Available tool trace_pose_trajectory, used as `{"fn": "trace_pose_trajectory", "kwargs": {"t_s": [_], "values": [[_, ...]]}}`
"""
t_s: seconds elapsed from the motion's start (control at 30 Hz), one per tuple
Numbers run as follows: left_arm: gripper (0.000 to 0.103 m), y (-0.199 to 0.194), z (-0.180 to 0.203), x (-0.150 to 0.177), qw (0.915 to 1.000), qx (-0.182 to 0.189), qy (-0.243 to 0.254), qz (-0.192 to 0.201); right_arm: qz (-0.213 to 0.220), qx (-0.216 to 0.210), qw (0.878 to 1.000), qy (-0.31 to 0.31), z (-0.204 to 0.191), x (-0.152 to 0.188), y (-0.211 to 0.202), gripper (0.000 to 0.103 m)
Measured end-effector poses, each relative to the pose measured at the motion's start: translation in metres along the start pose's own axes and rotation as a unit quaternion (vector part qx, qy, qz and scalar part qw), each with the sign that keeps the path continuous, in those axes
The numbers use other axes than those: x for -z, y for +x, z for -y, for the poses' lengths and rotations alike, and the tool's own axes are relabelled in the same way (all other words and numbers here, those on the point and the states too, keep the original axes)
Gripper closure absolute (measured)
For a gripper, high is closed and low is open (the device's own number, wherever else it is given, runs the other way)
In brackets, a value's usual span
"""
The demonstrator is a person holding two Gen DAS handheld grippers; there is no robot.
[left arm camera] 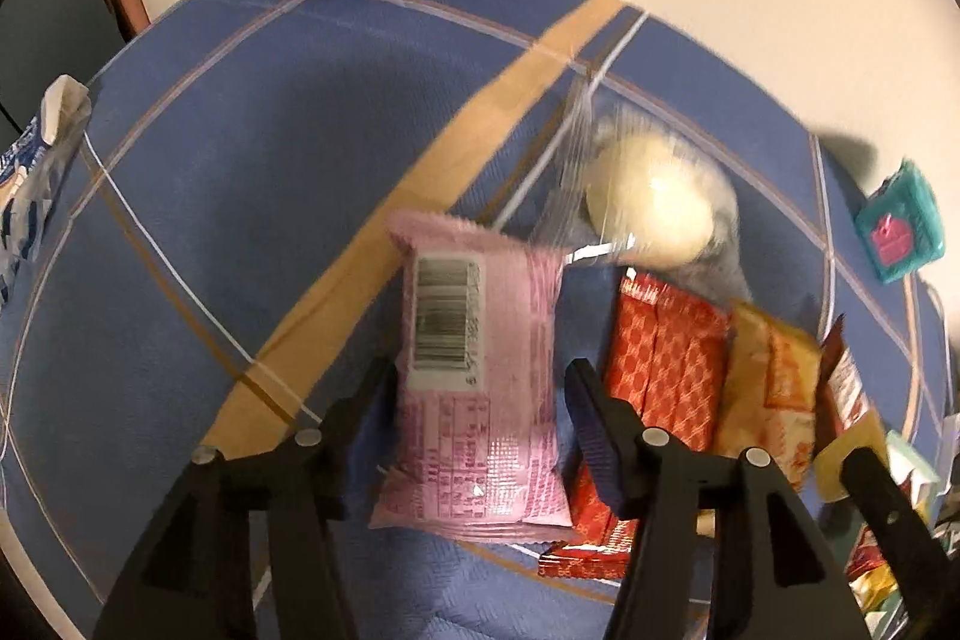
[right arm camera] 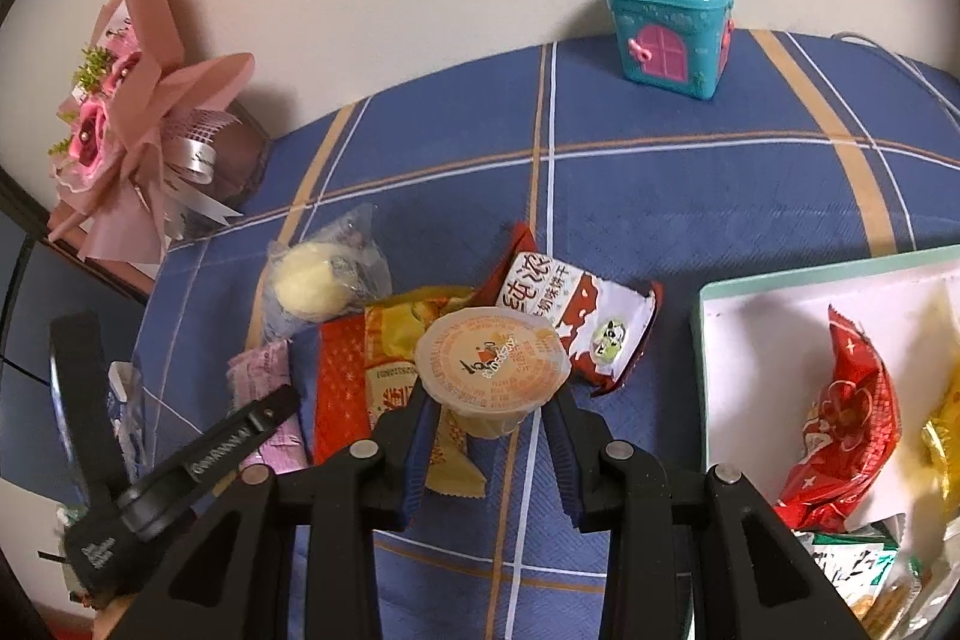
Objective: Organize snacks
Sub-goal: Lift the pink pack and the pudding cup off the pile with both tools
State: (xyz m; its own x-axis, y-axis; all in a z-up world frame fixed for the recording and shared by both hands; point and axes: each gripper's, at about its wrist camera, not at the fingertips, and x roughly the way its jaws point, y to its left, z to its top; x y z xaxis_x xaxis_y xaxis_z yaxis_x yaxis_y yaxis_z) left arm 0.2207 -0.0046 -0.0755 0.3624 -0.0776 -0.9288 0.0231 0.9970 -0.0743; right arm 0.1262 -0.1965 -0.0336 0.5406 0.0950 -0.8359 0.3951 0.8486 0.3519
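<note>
We saw the left gripper (left arm camera: 480,388) with jaws spread, seemingly clear of the blurred pink packet (left arm camera: 474,382) between them. Right of that packet, the right gripper (right arm camera: 489,421) pinched a jelly cup (right arm camera: 492,367).

From my right wrist cam, the jelly cup (right arm camera: 493,370) sits between the right gripper (right arm camera: 489,421) fingers. Left of it is a row of snack packets (right arm camera: 360,376), with the round bun (right arm camera: 309,289) behind them. The toy house (right arm camera: 669,25) stands at the back by the wall, the tray (right arm camera: 780,280) to my right, and the bouquet (right arm camera: 138,130) far left.
</note>
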Motion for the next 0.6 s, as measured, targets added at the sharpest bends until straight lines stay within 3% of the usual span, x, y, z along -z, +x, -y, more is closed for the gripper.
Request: {"fn": "trace_pose_trajectory", "kwargs": {"t_s": [0.07,0.1,0.6], "values": [[0.051,0.0,0.003,0.0,0.9999,-0.011,0.011,0.001,-0.001,0.001,1.0,0.0,0.0,0.001,0.001,0.066],[0.06,-0.001,0.004,0.0,0.9999,-0.012,0.012,0.004,-0.001,0.001,1.0,0.0,0.0,0.001,0.002,0.066],[0.068,-0.059,0.003,-0.009,0.9981,0.017,-0.002,0.059,0.013,0.001,1.0,-0.005,-0.004,-0.003,-0.017,0.066]]}}
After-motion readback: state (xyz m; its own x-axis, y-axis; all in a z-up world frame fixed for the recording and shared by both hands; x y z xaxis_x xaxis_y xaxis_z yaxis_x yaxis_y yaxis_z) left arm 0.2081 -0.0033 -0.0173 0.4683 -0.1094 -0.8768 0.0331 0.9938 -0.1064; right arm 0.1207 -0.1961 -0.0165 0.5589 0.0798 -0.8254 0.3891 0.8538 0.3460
